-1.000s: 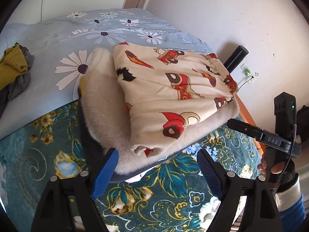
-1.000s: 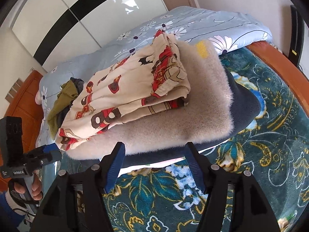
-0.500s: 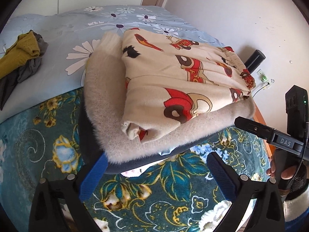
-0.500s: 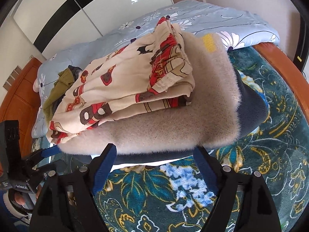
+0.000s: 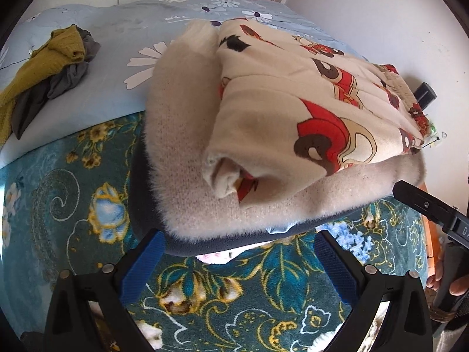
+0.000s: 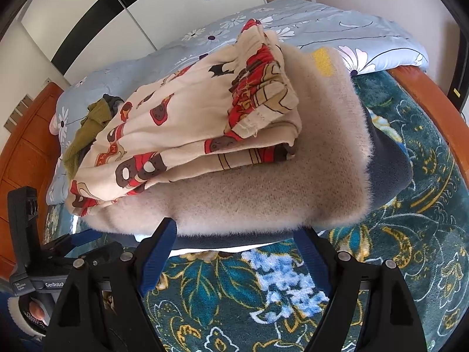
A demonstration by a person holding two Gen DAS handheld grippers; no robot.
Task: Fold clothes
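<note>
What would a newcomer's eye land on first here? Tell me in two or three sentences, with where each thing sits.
First comes the folded cream cloth printed with red and brown cartoon figures, topping a stack in the middle of the bed. It lies on a fluffy beige fleece garment, which rests on a dark blue-grey piece over the teal floral blanket. Further back, a crumpled mustard-yellow knit and grey garment sit unfolded on the pale blue daisy-print quilt.

Both wrist views look steeply down, close, sharing the folded stack [image 5: 263, 135].
</note>
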